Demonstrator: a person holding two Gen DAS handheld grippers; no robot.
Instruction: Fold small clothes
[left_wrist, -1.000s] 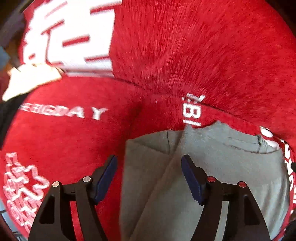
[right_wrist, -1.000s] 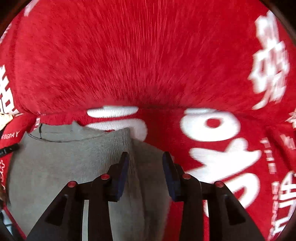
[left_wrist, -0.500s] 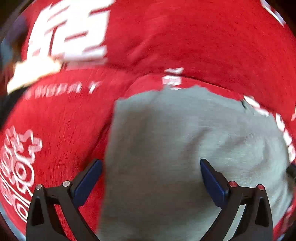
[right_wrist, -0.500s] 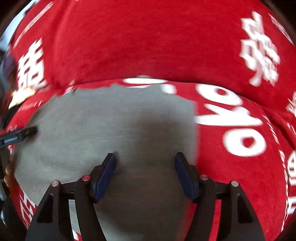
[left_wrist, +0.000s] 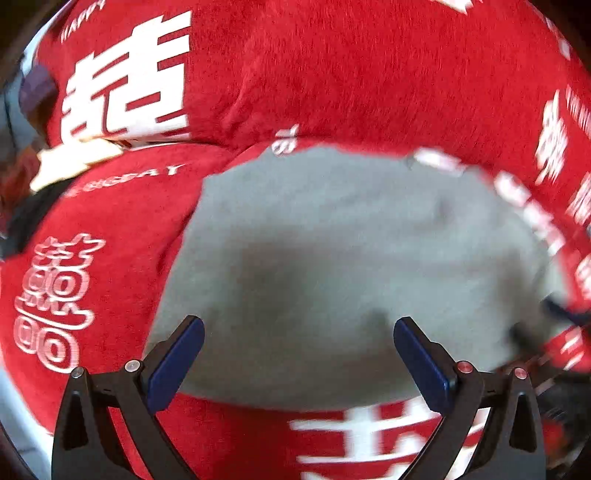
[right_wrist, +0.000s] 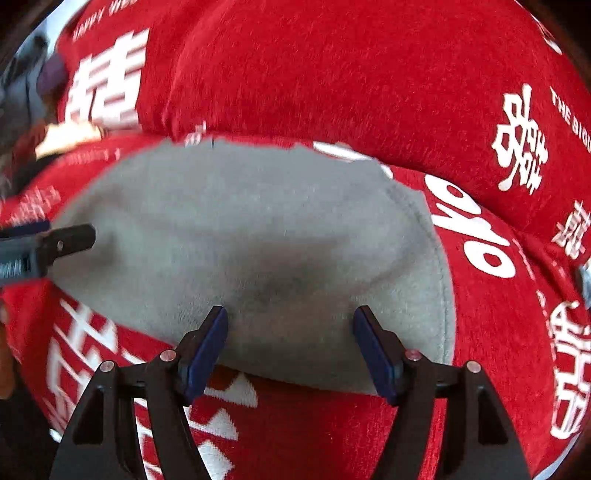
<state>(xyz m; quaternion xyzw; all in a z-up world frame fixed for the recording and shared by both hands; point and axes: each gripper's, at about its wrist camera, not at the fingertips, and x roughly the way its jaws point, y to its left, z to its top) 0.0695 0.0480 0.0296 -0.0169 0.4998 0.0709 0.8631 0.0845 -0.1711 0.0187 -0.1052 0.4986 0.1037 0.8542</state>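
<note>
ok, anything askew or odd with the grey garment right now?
Nothing stands out. The grey garment lies flat on the red blanket, edges fairly even. Left gripper and right gripper both hover open, holding nothing.

Home, bed with red wedding blanket

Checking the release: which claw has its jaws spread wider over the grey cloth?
The left claw: its blue pads stand far wider apart than the right claw's. Neither grips the grey cloth.
</note>
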